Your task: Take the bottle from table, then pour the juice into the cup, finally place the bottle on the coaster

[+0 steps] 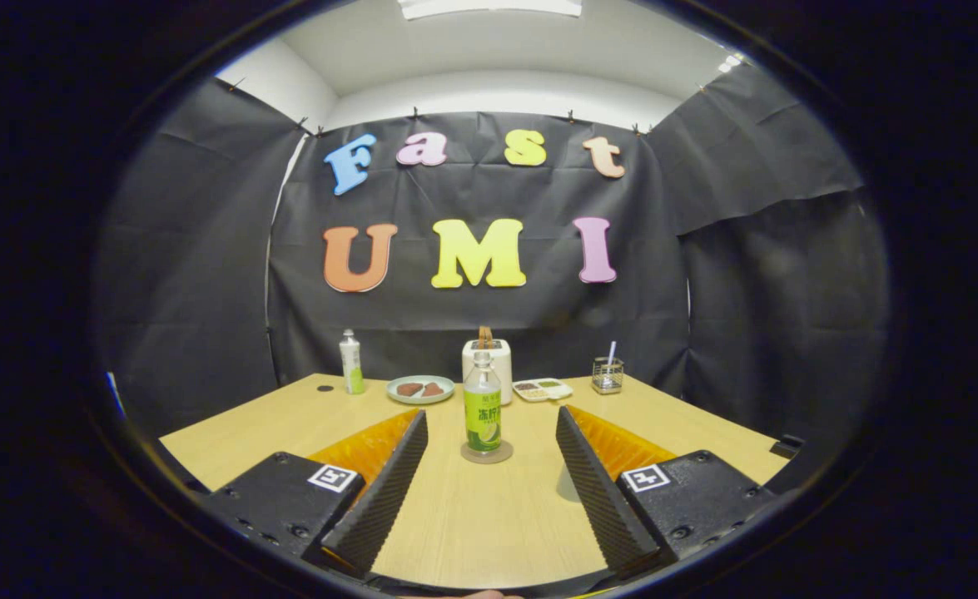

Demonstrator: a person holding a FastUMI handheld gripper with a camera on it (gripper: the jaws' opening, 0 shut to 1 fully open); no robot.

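Note:
A clear bottle (483, 408) with a green label and no visible cap stands upright on a round coaster (487, 454) on the wooden table (472, 516). It sits just ahead of my fingertips, centred in the gap. My gripper (491, 414) is open wide, with neither finger touching the bottle. A pale, see-through shape (568, 484) that may be the cup is mostly hidden behind the right finger.
Along the table's far edge stand a small white-and-green bottle (352, 363), a plate with brown food (420, 388), a white appliance (493, 362) behind the bottle, a white compartment tray (543, 389) and a wire holder (607, 376).

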